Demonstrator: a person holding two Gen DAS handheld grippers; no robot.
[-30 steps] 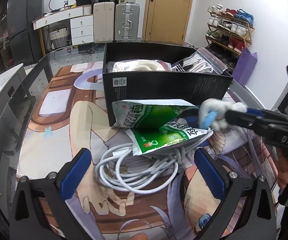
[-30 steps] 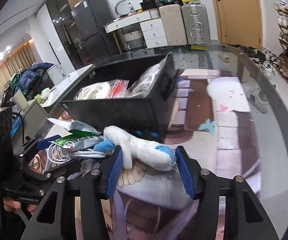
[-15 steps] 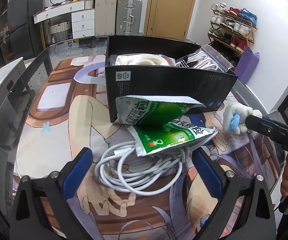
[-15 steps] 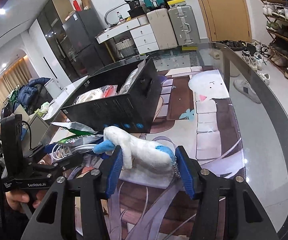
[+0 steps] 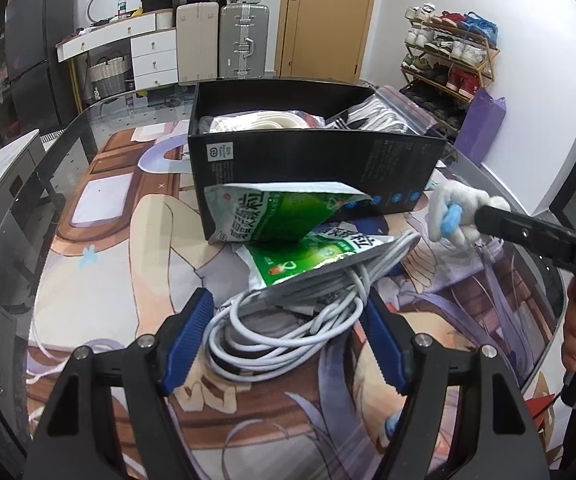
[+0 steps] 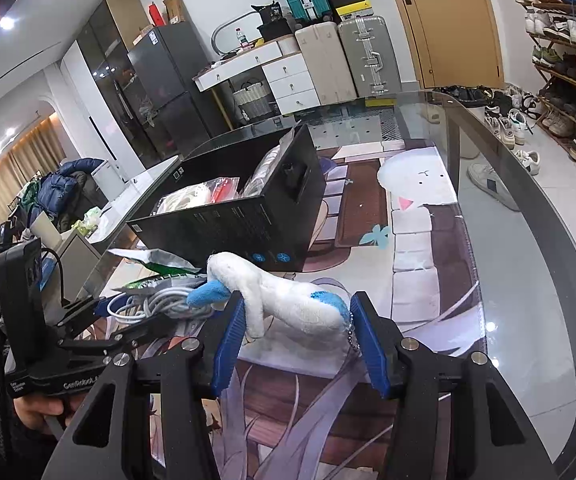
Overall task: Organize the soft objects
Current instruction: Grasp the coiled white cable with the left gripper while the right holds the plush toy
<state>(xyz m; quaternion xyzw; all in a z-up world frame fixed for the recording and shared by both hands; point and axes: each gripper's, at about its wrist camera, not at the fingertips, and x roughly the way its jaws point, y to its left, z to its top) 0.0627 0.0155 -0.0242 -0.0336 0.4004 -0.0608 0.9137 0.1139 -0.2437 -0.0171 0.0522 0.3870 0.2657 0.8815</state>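
My right gripper [image 6: 299,340] is shut on a white and blue plush toy [image 6: 284,300], held above the mat; the toy also shows in the left wrist view [image 5: 455,216]. My left gripper [image 5: 288,340] has closed in on a coil of white cable [image 5: 288,332], its blue pads at both sides of the coil. Two green and silver pouches [image 5: 288,220] lie over the cable's far end. A black box [image 5: 311,152] with bagged items stands just behind; it also shows in the right wrist view [image 6: 248,220].
A printed mat [image 5: 108,240] covers the glass table [image 6: 527,240], whose edge curves round at the right. Behind the table are suitcases [image 5: 240,44], drawers and a shoe rack [image 5: 447,60].
My left gripper has closed from wide open onto the cable coil. My right gripper has drawn the plush toy back to the right, away from the pouches, and raised it.
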